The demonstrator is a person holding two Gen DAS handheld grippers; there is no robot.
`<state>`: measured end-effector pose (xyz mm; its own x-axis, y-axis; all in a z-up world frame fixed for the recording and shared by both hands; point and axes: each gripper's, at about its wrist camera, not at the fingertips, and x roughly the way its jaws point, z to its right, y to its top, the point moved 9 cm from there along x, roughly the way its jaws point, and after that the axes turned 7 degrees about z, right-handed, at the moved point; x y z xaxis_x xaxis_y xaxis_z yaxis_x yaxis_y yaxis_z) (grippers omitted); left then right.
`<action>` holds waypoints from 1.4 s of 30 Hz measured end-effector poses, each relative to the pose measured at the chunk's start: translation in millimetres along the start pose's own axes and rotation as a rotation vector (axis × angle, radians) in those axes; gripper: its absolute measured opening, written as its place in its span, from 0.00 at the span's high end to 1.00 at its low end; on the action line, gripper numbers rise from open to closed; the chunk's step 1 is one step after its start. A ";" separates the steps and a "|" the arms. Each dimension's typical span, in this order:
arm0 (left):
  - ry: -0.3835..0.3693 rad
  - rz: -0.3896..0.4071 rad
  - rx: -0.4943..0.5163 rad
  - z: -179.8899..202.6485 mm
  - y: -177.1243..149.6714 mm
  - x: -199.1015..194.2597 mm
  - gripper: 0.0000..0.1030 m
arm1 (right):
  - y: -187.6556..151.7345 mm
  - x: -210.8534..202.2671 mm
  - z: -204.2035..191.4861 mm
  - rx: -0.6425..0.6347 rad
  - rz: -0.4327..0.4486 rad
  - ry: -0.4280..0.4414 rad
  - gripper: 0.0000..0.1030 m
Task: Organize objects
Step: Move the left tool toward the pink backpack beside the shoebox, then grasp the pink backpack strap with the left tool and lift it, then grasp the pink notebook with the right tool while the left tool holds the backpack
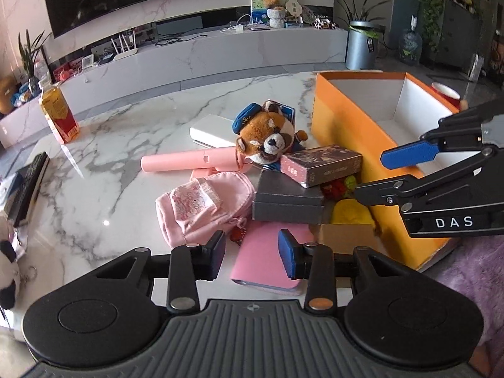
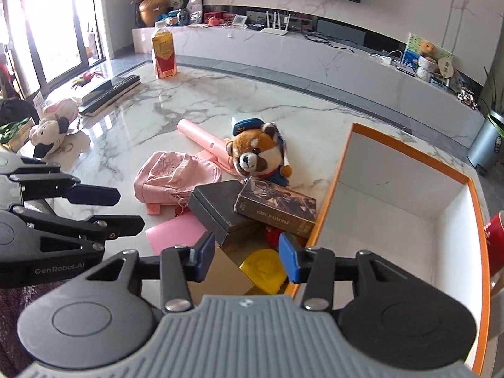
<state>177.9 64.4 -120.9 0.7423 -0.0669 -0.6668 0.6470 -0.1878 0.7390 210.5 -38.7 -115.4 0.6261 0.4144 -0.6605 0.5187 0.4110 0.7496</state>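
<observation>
A jumble lies on the marble table [image 1: 126,126]: a red-panda plush [image 1: 267,135], a pink tube [image 1: 189,160], a pink pouch [image 1: 204,204], a grey box [image 1: 286,200] with a card box [image 1: 321,165] leaning on it, a pink notebook [image 1: 264,261], a yellow item [image 1: 351,212] and a small cardboard box [image 1: 343,236]. Right of them stands an empty orange box [image 1: 346,123]. My left gripper [image 1: 252,256] is open above the notebook's near end. My right gripper [image 2: 247,260] is open over the cardboard box and yellow item [image 2: 263,269], beside the orange box's rim [image 2: 324,211].
A juice bottle [image 1: 58,115] stands far left, with a black keyboard [image 1: 28,186] and a black-and-white plush [image 1: 6,271] at the left edge. A white power bank [image 1: 211,132] lies behind the plush. A red cup [image 1: 447,93] sits past the orange box. Purple fuzzy fabric [image 1: 472,271] lies at right.
</observation>
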 end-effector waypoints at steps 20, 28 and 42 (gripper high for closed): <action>0.028 -0.122 0.788 -4.2 -38.1 108.5 0.39 | 8.6 85.8 -31.9 -0.097 -0.136 0.104 0.52; 0.035 -0.113 0.675 -17.3 -25.8 105.8 0.75 | 4.1 78.8 -23.7 0.003 -0.144 0.065 0.52; -0.104 -0.175 0.012 -59.0 -30.3 25.0 0.82 | -25.3 59.3 -57.5 0.359 -0.194 0.120 0.52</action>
<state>187.2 126.2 -154.2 0.5960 -0.1330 -0.7919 0.7622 -0.2168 0.6100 201.0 22.2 -176.0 0.4358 0.4574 -0.7751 0.8032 0.1909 0.5643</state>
